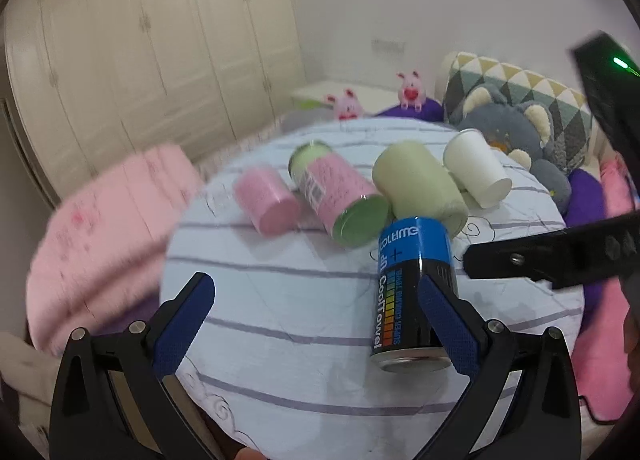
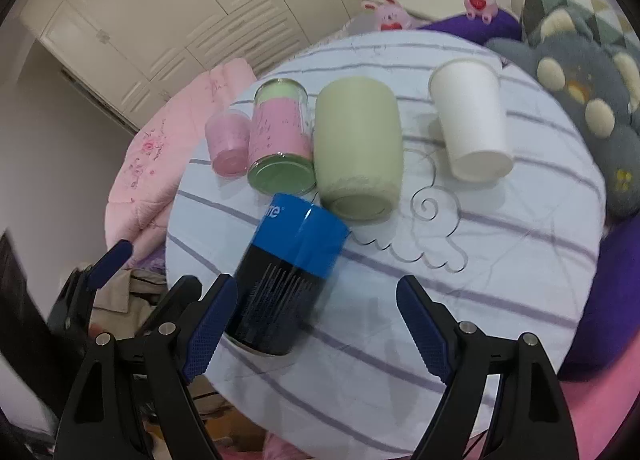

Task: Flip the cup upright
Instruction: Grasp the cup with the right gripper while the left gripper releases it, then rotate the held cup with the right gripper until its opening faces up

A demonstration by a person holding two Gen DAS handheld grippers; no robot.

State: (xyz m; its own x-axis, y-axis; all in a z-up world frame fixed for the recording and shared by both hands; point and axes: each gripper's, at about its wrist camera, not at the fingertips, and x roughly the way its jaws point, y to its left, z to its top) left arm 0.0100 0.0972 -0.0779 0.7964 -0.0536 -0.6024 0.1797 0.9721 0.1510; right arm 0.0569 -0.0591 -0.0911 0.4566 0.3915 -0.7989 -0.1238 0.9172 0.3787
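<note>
Several cups lie on their sides on a round striped table [image 1: 280, 300]: a small pink cup [image 1: 266, 200], a pink-and-green tin [image 1: 336, 196], a pale green cup [image 1: 420, 188], a white paper cup [image 1: 478, 168] and a blue-and-black can [image 1: 414, 292]. My left gripper [image 1: 316, 324] is open, its right finger against the blue can. My right gripper [image 2: 316, 324] is open; the blue can [image 2: 288, 272] lies just inside its left finger. The green cup [image 2: 358, 148] and white cup [image 2: 472, 120] lie beyond.
A pink quilt [image 1: 104, 228] lies left of the table. A grey plush toy [image 1: 520, 136], patterned pillow [image 1: 520, 88] and purple cushions sit behind and to the right. White wardrobes [image 1: 140, 40] stand behind. The other gripper's black finger [image 1: 552, 260] reaches in from the right.
</note>
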